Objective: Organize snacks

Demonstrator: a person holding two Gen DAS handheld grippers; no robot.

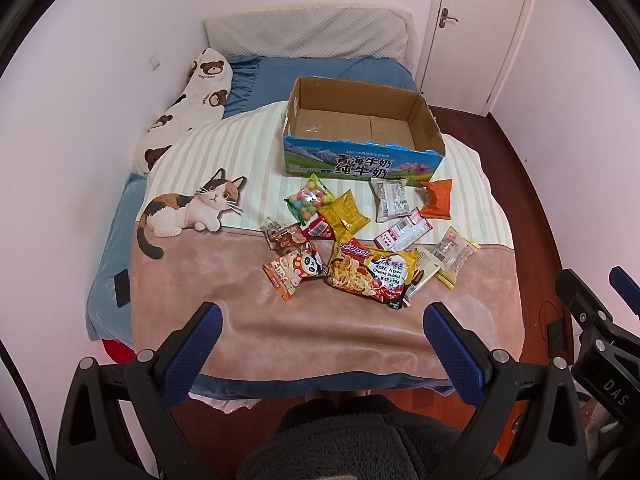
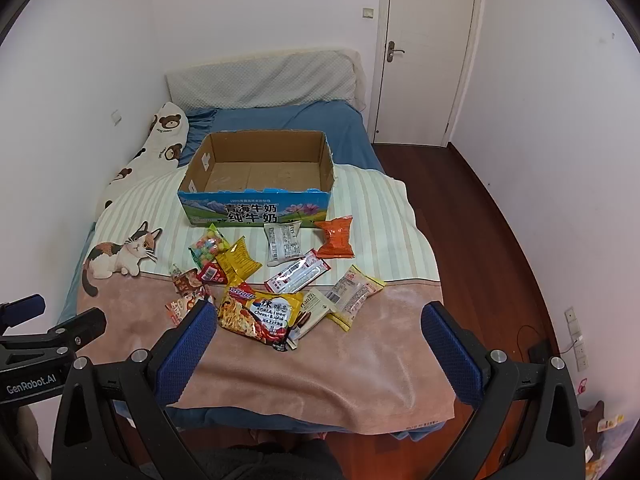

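Observation:
An empty cardboard milk box (image 1: 362, 130) (image 2: 256, 176) with a blue printed front stands on the bed. Several snack packets lie in front of it: a yellow noodle pack (image 1: 370, 274) (image 2: 258, 314), an orange packet (image 1: 437, 199) (image 2: 335, 238), a candy-ball bag (image 1: 309, 200) (image 2: 208, 245), a yellow packet (image 1: 344, 216) (image 2: 239, 261) and a white packet (image 1: 390, 200) (image 2: 282, 244). My left gripper (image 1: 322, 350) is open and empty above the bed's near edge. My right gripper (image 2: 318, 346) is open and empty, just short of the noodle pack.
The bed carries a pink and striped cat blanket (image 1: 192, 208) (image 2: 120, 256), a bear-print pillow (image 1: 188, 108) and a dark phone (image 1: 122, 288) at its left edge. Wooden floor (image 2: 480, 240) and a white door (image 2: 428, 52) lie to the right. Walls close the left side.

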